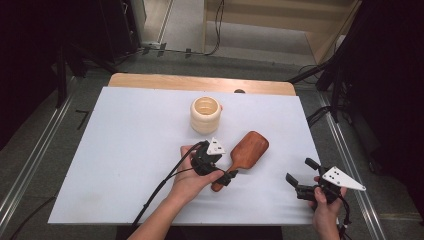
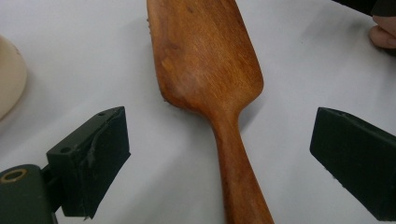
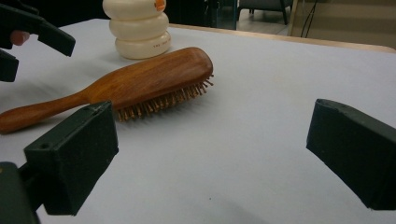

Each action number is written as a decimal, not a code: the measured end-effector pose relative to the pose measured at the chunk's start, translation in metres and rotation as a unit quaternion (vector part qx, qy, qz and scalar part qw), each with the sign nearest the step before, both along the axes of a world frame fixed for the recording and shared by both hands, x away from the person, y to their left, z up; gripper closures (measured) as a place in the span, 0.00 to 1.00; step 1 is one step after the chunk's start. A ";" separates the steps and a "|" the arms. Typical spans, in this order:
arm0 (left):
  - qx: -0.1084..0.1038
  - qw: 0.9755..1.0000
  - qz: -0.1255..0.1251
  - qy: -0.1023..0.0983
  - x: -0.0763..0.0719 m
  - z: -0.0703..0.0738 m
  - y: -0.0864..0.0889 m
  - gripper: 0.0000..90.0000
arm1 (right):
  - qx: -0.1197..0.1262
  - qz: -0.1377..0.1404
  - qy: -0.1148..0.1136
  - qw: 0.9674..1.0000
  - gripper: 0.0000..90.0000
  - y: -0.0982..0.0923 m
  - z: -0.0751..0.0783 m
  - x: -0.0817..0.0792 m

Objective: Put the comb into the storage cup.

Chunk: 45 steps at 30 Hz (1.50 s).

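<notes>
The wooden hairbrush (image 2: 211, 79) lies bristles down, its handle between the left gripper (image 2: 219, 154)'s wide-open jaws, touching neither. The right gripper (image 3: 210, 158)'s jaws are wide open too, holding nothing. A cream pot (image 1: 205, 115) stands beyond the brush.

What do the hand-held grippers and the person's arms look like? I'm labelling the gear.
Both the left hand-held gripper and the right hand-held gripper are black, with two blocky dark jaws. Each carries a grey three-cornered plate with small holes and trails a black cable. The forearms are bare, no sleeves in view.
</notes>
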<state>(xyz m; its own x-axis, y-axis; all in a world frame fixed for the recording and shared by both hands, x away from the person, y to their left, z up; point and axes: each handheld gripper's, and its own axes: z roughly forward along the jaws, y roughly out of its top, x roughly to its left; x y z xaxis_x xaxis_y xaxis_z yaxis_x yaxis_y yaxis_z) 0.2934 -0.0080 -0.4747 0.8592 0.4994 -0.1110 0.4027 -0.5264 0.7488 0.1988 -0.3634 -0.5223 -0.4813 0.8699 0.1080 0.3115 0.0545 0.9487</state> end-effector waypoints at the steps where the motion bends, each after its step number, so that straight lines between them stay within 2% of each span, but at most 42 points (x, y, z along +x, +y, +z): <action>1: 0.005 1.000 -0.001 0.002 0.001 -0.001 -0.001 0.06 | 0.000 0.000 0.000 1.000 0.00 0.000 0.000 0.000; 5: 0.017 1.000 0.007 0.010 0.001 -0.003 -0.006 0.15 | 0.000 0.000 0.000 1.000 0.00 0.000 0.000 0.000; 12: 0.049 0.998 0.016 0.044 0.007 -0.012 -0.018 0.24 | 0.002 0.001 0.001 1.000 0.00 -0.001 0.000 0.000; 18: 0.059 0.996 0.018 0.058 0.007 -0.015 -0.024 0.33 | 0.001 0.001 0.001 1.000 0.00 0.000 0.000 0.000; 21: 0.072 0.995 0.022 0.064 0.009 -0.016 -0.026 0.38 | 0.001 0.002 0.004 1.000 0.00 0.000 0.000 0.000; 25: 0.082 0.994 0.022 0.065 0.009 -0.017 -0.029 0.43 | 0.001 0.002 0.005 1.000 0.00 0.000 0.000 0.001; 27: 0.091 0.994 0.029 0.049 0.007 -0.017 -0.031 0.51 | 0.000 0.001 0.005 1.000 0.00 0.000 0.000 0.001; 28: 0.090 0.994 0.030 0.051 0.007 -0.018 -0.031 0.53 | -0.001 0.001 0.005 1.000 0.00 0.001 0.000 0.001; 30: 0.090 0.994 0.028 0.056 0.007 -0.019 -0.032 0.54 | -0.001 0.000 0.005 1.000 0.00 0.000 0.000 0.001; 33: 0.101 0.993 0.025 0.061 0.007 -0.021 -0.035 0.55 | -0.002 -0.001 0.005 1.000 0.00 0.001 0.000 0.001; 38: 0.096 0.993 0.030 0.061 0.007 -0.022 -0.037 0.59 | -0.005 0.000 0.005 1.000 0.00 0.001 0.000 0.001; 42: 0.098 0.993 0.033 0.053 0.005 -0.023 -0.040 0.62 | -0.005 0.000 0.005 1.000 0.00 0.001 0.000 0.002; 45: 0.107 0.993 0.033 0.048 0.005 -0.023 -0.042 0.65 | -0.005 0.001 0.006 1.000 0.00 0.001 0.000 0.002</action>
<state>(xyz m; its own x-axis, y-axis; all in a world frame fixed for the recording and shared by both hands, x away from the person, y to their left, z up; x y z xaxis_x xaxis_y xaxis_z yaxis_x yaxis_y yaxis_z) 0.2981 -0.0501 -0.4976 0.8147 0.5749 -0.0762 0.5052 -0.6389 0.5802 0.2005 -0.3625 -0.5226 -0.4817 0.8700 0.1057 0.3223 0.0637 0.9445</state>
